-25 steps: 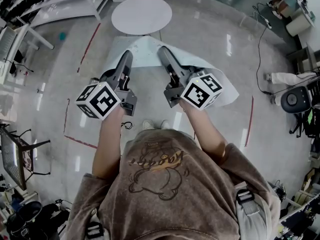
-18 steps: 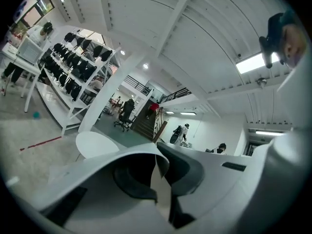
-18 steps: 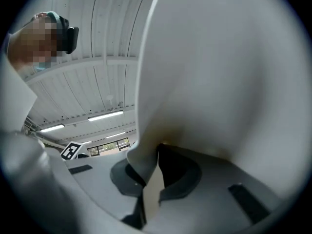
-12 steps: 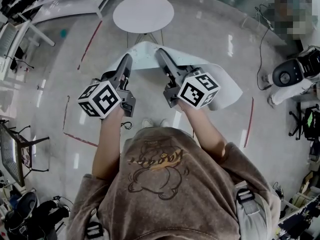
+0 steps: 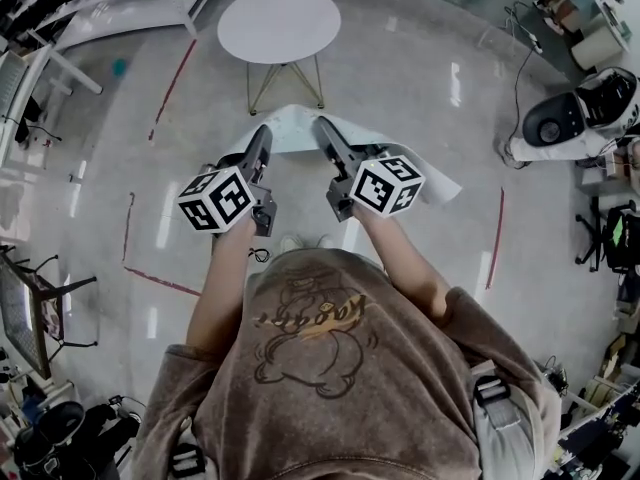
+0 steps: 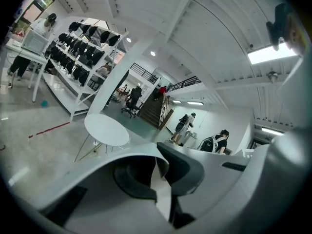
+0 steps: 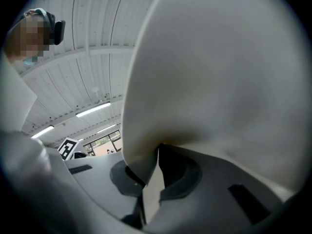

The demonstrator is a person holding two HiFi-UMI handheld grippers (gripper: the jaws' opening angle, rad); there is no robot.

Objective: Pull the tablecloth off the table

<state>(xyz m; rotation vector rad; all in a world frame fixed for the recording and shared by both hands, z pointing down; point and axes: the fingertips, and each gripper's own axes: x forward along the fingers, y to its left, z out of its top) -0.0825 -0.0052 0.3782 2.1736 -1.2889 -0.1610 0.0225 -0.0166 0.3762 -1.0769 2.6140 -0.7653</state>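
The round white table [image 5: 279, 23] stands bare on its thin legs, ahead of me on the floor. The white tablecloth [image 5: 290, 128] is off it and hangs between my two grippers, with a loose part trailing to the right [image 5: 432, 181]. My left gripper [image 5: 262, 134] is shut on a thin fold of the cloth [image 6: 161, 191], and the table [image 6: 106, 129] shows beyond its jaws. My right gripper [image 5: 322, 126] is shut on the cloth [image 7: 219, 82], which billows up and fills most of the right gripper view.
Red tape lines [image 5: 173, 88] mark the glossy floor. White shelving [image 5: 60, 18] runs along the upper left. A white wheeled machine [image 5: 568, 118] stands at the right, a dark chair frame [image 5: 40, 298] at the left. Racks, stairs and distant people [image 6: 183, 126] lie beyond the table.
Both grippers have sunk lower with the cloth still pinched in them. The cloth has come down with them, and the table's legs show now.
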